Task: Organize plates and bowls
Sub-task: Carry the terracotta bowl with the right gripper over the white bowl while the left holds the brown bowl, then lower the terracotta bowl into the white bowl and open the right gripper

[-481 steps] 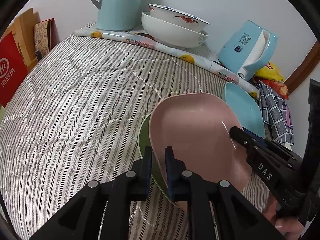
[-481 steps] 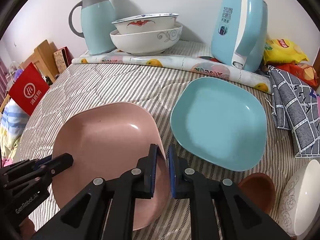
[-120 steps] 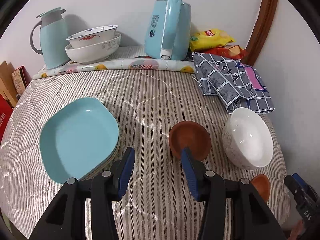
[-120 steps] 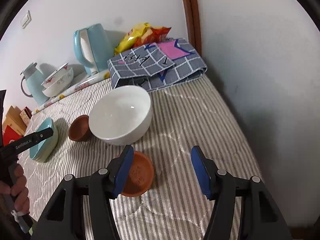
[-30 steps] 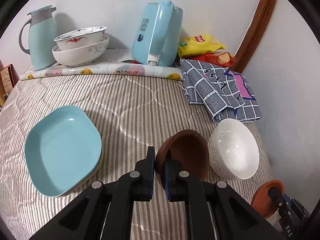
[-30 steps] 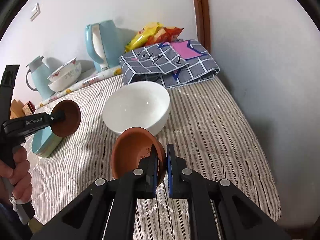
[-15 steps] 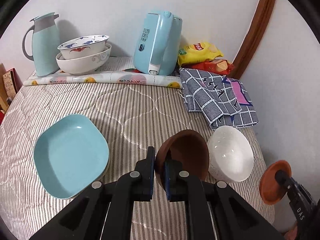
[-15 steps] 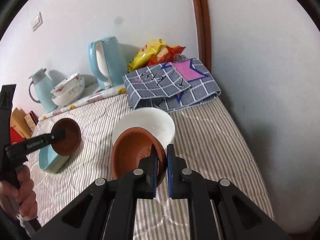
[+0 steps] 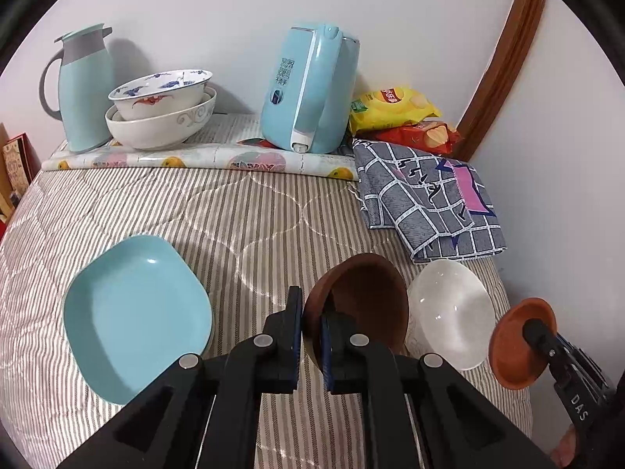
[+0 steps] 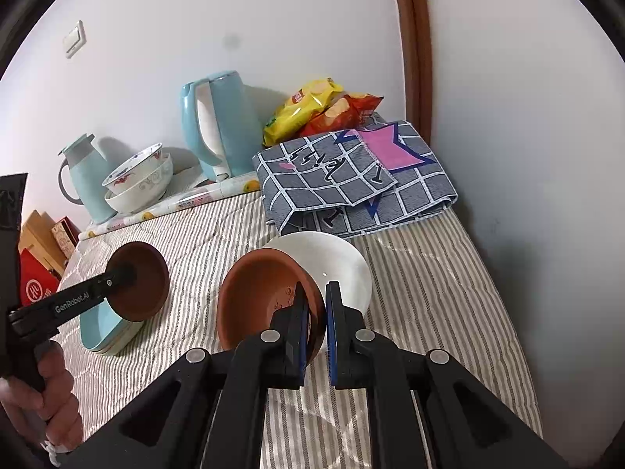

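Left gripper [image 9: 311,322] clamped the dark brown bowl [image 9: 363,301] by its rim; right gripper [image 10: 315,314] pinched the terracotta bowl [image 10: 261,297] likewise. Both looked light, rigid, breakable.

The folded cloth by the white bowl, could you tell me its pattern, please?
Grey-blue with a white grid on the folded cloth, plus a pink patch; clearest from the right wrist.

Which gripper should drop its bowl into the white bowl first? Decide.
Right, probably: the right gripper holds its orange-brown clay bowl just before the white ceramic bowl; the left gripper's dark brown bowl hangs beside it.

Terracotta bowl [image 10: 265,297] between fingers [image 10: 299,320] above white bowl [image 10: 336,262]
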Motion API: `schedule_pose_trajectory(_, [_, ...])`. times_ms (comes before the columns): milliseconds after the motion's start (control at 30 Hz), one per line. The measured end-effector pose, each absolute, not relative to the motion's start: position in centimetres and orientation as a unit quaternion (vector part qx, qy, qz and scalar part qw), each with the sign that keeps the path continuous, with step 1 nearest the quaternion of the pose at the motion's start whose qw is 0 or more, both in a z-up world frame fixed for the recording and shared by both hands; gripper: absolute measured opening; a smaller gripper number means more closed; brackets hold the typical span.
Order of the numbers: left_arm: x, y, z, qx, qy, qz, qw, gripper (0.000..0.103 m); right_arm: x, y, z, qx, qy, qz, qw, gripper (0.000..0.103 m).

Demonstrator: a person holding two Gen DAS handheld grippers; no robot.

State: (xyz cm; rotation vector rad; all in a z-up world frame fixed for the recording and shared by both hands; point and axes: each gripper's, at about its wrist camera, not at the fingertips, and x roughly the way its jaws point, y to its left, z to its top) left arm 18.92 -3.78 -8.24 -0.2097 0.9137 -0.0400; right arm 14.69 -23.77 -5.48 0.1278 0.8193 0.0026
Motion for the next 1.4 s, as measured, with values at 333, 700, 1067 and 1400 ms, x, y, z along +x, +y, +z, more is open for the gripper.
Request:
schedule_pose_trajectory(333, [19.8, -2.9, -8.1, -0.106, 0.439, -0.019, 0.892, 0.009, 16.4, -23.4, -6.4, 0.054, 0.413, -0.001, 0.909, 0.008])
schedule_pose_trajectory(700, [20.7, -2.3, -8.4, -0.113, 0.443, -0.017, 0.889, 0.009, 18.3, -23.2, -8.0, 0.041, 0.433, -0.007, 0.9, 0.008])
schedule_pose_trajectory(1067, [22.1, -1.9, -9.2, -0.116, 0.446, -0.017, 0.887, 0.009, 20.7, -22.8, -10.1, 0.024, 0.452, -0.011, 0.892, 0.008])
schedule_pose_trajectory(1400, [23.5, -1.8, -10.3, -0.122, 0.458, -0.021, 0.88, 0.009, 22.3, -22.8, -12.3, 0.013, 0.48, -0.014, 0.877, 0.008])
